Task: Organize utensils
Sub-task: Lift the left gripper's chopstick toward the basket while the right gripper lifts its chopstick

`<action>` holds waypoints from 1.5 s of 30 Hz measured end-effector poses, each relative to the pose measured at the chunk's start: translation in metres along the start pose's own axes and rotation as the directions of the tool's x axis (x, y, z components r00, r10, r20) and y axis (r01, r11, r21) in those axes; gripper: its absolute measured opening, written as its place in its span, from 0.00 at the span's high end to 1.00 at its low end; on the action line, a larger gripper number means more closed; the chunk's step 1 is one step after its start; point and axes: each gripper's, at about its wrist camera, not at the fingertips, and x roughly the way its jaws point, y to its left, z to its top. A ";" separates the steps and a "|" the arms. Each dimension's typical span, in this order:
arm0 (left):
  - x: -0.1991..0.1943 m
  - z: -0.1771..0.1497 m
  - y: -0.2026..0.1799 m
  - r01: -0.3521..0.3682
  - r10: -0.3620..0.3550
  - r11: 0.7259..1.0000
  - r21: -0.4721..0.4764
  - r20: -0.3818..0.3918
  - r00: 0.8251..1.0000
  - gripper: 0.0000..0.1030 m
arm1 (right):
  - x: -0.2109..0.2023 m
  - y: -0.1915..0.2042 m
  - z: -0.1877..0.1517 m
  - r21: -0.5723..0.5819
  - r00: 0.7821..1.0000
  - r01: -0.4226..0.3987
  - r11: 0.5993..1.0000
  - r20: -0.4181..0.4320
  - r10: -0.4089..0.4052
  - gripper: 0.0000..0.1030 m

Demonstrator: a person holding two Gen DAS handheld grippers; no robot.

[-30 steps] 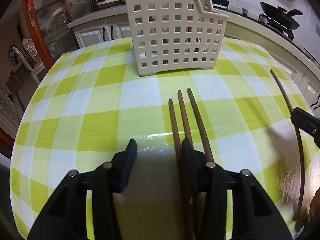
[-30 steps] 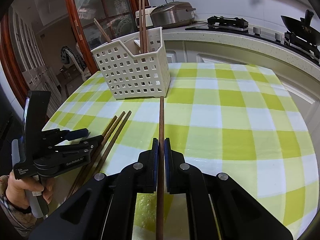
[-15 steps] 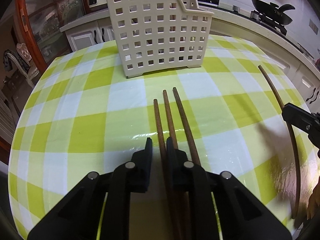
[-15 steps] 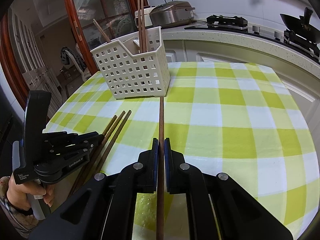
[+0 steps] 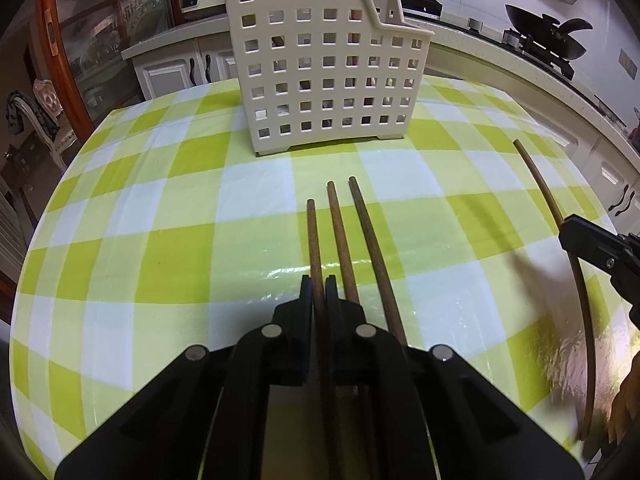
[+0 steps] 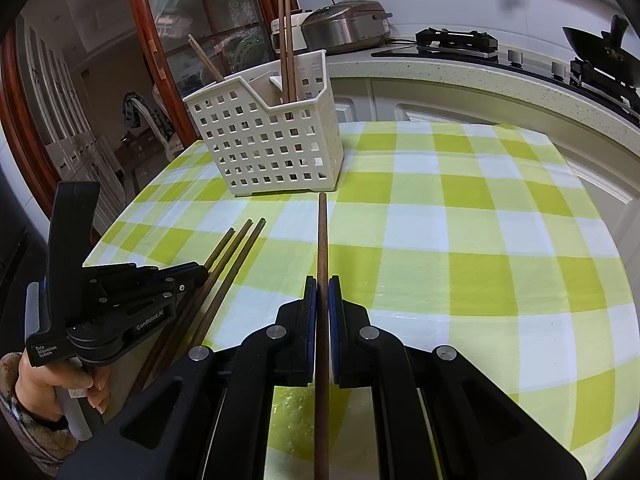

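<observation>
Left hand-held gripper [image 5: 319, 280]: jaws have just been closing and are pinched on the leftmost chopstick [image 5: 313, 240] of three laid side by side on the checked bench [image 5: 160, 248]. Right hand-held gripper [image 6: 321, 280]: pressed together on a single chopstick [image 6: 321, 236]. All four sticks are pointed lengthwise toward the perforated white basket [image 6: 272, 152], which is stood directly ahead. Upright chopsticks [image 6: 286, 44] inside the basket are shown fully only by the right wrist view, as is the hand [image 6: 52, 380] on the left grip.
</observation>
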 end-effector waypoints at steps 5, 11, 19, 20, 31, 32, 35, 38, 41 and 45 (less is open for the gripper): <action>-0.007 0.002 0.005 0.026 -0.025 0.999 -0.020 0.010 1.000 0.94 | -0.002 0.005 0.004 -0.013 1.000 -0.001 1.000 0.012 0.001 0.94; -0.037 0.009 0.015 0.033 -0.030 0.999 -0.038 0.082 0.996 0.94 | -0.011 0.014 0.012 -0.033 0.999 -0.004 0.999 0.050 0.006 0.94; -0.083 0.007 0.023 0.054 -0.044 0.997 -0.047 0.194 0.980 0.94 | -0.028 0.025 0.019 -0.050 0.993 -0.009 0.999 0.116 0.015 0.94; -0.089 0.006 0.024 0.057 -0.046 0.997 -0.048 0.209 0.977 0.94 | -0.032 0.027 0.021 -0.052 0.992 -0.009 0.999 0.129 0.015 0.94; -0.136 -0.002 0.027 0.052 -0.033 0.997 -0.048 0.333 0.942 0.94 | -0.055 0.034 0.027 -0.047 0.976 -0.010 0.999 0.218 0.020 0.94; -0.139 -0.003 0.026 0.049 -0.031 0.998 -0.046 0.342 0.939 0.94 | -0.058 0.035 0.027 -0.049 0.974 -0.010 0.999 0.227 0.021 0.94; -0.147 -0.006 0.025 0.045 -0.025 0.998 -0.044 0.372 0.928 0.94 | -0.064 0.037 0.027 -0.057 0.966 -0.014 0.998 0.258 0.029 0.94; -0.153 -0.008 0.027 0.052 -0.030 0.998 -0.046 0.392 0.920 0.94 | -0.072 0.038 0.027 -0.062 0.956 -0.021 0.998 0.291 0.038 0.94; -0.159 -0.008 0.028 0.053 -0.028 0.997 -0.051 0.408 0.913 0.94 | -0.078 0.039 0.026 -0.065 0.949 -0.021 0.998 0.314 0.040 0.94; -0.166 -0.008 0.029 0.052 -0.024 0.997 -0.053 0.435 0.900 0.94 | -0.081 0.038 0.026 -0.062 0.943 -0.025 0.998 0.330 0.044 0.94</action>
